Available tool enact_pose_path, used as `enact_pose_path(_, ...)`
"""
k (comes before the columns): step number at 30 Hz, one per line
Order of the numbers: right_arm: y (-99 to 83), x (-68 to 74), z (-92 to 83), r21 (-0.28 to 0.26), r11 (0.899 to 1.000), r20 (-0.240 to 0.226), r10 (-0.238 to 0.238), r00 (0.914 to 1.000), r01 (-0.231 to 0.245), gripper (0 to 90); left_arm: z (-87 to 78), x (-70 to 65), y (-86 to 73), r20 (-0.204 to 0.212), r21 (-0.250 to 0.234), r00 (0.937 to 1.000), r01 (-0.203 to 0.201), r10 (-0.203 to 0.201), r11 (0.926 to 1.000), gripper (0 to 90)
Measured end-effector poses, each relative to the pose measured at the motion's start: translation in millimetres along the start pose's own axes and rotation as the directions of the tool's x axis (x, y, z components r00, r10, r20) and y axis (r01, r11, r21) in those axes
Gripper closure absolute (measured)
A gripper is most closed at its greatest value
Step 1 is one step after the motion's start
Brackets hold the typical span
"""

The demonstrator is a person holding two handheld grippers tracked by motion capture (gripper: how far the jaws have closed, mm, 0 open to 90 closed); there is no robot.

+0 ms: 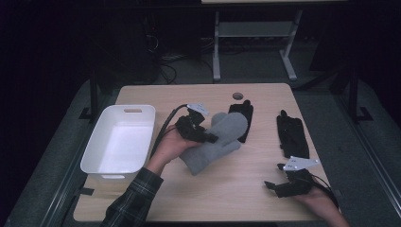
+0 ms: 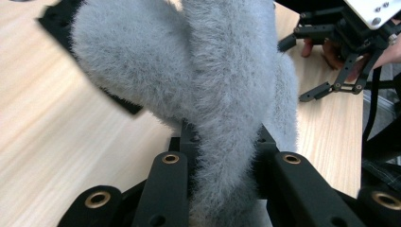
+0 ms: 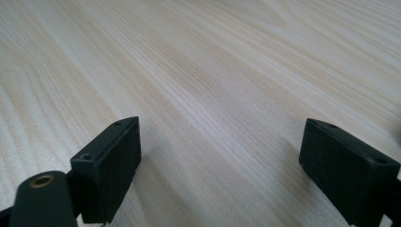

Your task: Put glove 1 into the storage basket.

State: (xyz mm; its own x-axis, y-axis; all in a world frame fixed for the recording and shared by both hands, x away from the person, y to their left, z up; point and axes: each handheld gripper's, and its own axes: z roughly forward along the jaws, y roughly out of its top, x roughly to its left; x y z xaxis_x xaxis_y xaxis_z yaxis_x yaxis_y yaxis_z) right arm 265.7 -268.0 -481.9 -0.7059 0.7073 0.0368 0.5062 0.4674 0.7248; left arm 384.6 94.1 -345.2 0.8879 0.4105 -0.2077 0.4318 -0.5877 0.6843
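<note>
High view: your left gripper (image 1: 201, 135) is clamped on the grey mitten (image 1: 215, 142), lifted just right of the white bin (image 1: 118, 142). It's soft, light, probably floppy, so keep pinching near the cuff. Your right gripper (image 3: 220, 161) sits wide open, empty.

A white bin (image 1: 118, 142) and two black gloves (image 1: 292, 136) lie on the table (image 1: 236, 189).

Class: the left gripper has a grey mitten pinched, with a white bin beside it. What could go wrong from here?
1. The left gripper pinches only a fold of the fluffy mitten, so it might slip out.
2. The hanging mitten may brush the black glove under it and shift it.
3. It could catch on the rim of the bin if carried low.
</note>
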Motion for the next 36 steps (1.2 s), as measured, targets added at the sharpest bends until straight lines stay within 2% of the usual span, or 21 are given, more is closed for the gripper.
enact_pose_path(4, 0.0, -0.2, -0.1, 0.001, 1.000, 0.000, -0.002, 1.0000, 0.002, 13.4, -25.9, 6.1, 0.7, -0.030, -0.018, 0.9993, 0.019, -0.020, 0.9997, 73.7)
enact_pose_path(6, 0.0, -0.1, -0.2, 0.003, 1.000, 0.000, 0.001, 1.0000, -0.001, 13.4, -31.5, 7.4, 0.4, -0.039, -0.019, 0.9990, 0.021, -0.022, 0.9996, 73.7)
enact_pose_path(7, 0.1, 0.3, -0.1, 0.002, 1.000, 0.000, 0.005, 1.0000, -0.005, 13.3, -42.9, 10.2, -0.3, -0.056, -0.021, 0.9981, 0.024, -0.025, 0.9995, 73.7)
enact_pose_path(8, 0.0, 0.0, -0.1, 0.003, 1.000, 0.000, 0.002, 1.0000, -0.002, 13.4, -42.9, 10.2, -0.3, -0.056, -0.021, 0.9981, 0.024, -0.025, 0.9995, 73.7)
enact_pose_path(10, 0.1, 0.3, 0.0, 0.002, 1.000, 0.001, 0.005, 1.0000, -0.005, 13.3, -54.0, 13.0, -1.9, -0.069, -0.027, 0.9970, 0.033, -0.035, 0.9991, 73.7)
enact_pose_path(11, 0.2, 0.3, 0.0, 0.003, 1.000, 0.001, 0.006, 1.0000, -0.006, 13.3, -65.0, 16.4, -4.0, -0.085, -0.027, 0.9955, 0.039, -0.041, 0.9989, 73.7)
enact_pose_path(13, 0.2, 0.4, 0.0, 0.003, 1.000, 0.002, 0.006, 1.0000, -0.006, 13.3, -70.0, 17.5, -5.1, -0.097, -0.034, 0.9940, 0.048, -0.051, 0.9983, 73.7)
enact_pose_path(14, 0.2, 0.3, 0.1, 0.002, 1.000, 0.002, 0.006, 1.0000, -0.006, 13.3, -80.4, 20.2, -7.8, -0.112, -0.042, 0.9913, 0.065, -0.069, 0.9970, 73.7)
enact_pose_path(15, 0.2, 0.3, 0.1, 0.002, 1.000, 0.002, 0.006, 1.0000, -0.006, 13.3, -80.4, 20.2, -7.8, -0.112, -0.042, 0.9913, 0.065, -0.069, 0.9970, 73.7)
enact_pose_path(17, 0.2, 0.3, 0.1, 0.003, 1.000, 0.003, 0.006, 1.0000, -0.006, 13.3, -98.0, 24.6, -11.7, -0.134, -0.055, 0.9879, 0.071, -0.078, 0.9959, 73.7)
enact_pose_path(18, 0.2, 0.3, 0.2, 0.003, 1.000, 0.003, 0.005, 1.0000, -0.005, 13.3, -98.0, 24.6, -11.7, -0.134, -0.055, 0.9879, 0.071, -0.078, 0.9959, 73.7)
enact_pose_path(20, 0.1, 0.2, 0.2, 0.003, 1.000, 0.004, 0.004, 1.0000, -0.004, 13.3, -109.7, 26.2, -14.4, -0.149, -0.064, 0.9848, 0.080, -0.088, 0.9948, 73.7)
enact_pose_path(21, 0.2, 0.2, 0.2, 0.002, 1.000, 0.004, 0.004, 1.0000, -0.004, 13.3, -121.8, 27.7, -17.2, -0.163, -0.068, 0.9817, 0.088, -0.098, 0.9938, 73.7)
enact_pose_path(22, 0.2, 0.2, 0.2, 0.002, 1.000, 0.004, 0.005, 1.0000, -0.005, 13.2, -121.8, 27.7, -17.2, -0.163, -0.068, 0.9817, 0.088, -0.098, 0.9938, 73.7)
enact_pose_path(26, 0.2, 0.2, 0.3, 0.002, 1.000, 0.004, 0.005, 1.0000, -0.005, 13.3, -145.6, 31.9, -25.3, -0.203, -0.076, 0.9725, 0.100, -0.114, 0.9921, 73.7)
enact_pose_path(29, 0.2, 0.2, 0.3, 0.002, 1.000, 0.004, 0.005, 1.0000, -0.005, 13.3, -160.9, 36.1, -35.8, -0.221, -0.093, 0.9645, 0.126, -0.144, 0.9877, 73.7)
enact_pose_path(30, 0.3, 0.3, 0.4, 0.002, 1.000, 0.005, 0.007, 1.0000, -0.007, 13.3, -169.6, 39.5, -44.5, -0.239, -0.099, 0.9581, 0.138, -0.158, 0.9854, 73.7)
enact_pose_path(31, 0.3, 0.4, 0.4, 0.002, 1.000, 0.005, 0.007, 1.0000, -0.007, 13.2, -169.6, 39.5, -44.5, -0.239, -0.099, 0.9581, 0.138, -0.158, 0.9854, 73.7)
enact_pose_path(32, 0.3, 0.4, 0.4, 0.002, 1.000, 0.006, 0.007, 1.0000, -0.007, 13.2, -177.3, 43.9, -54.5, -0.253, -0.103, 0.9505, 0.160, -0.181, 0.9818, 73.7)
enact_pose_path(33, 0.3, 0.4, 0.4, 0.002, 1.000, 0.006, 0.007, 1.0000, -0.007, 13.2, -177.3, 43.9, -54.5, -0.253, -0.103, 0.9505, 0.160, -0.181, 0.9818, 73.7)
enact_pose_path(36, 0.4, 0.4, 0.5, 0.002, 1.000, 0.007, 0.009, 0.9999, -0.009, 13.2, -187.2, 52.4, -71.4, -0.273, -0.103, 0.9375, 0.195, -0.216, 0.9754, 73.7)
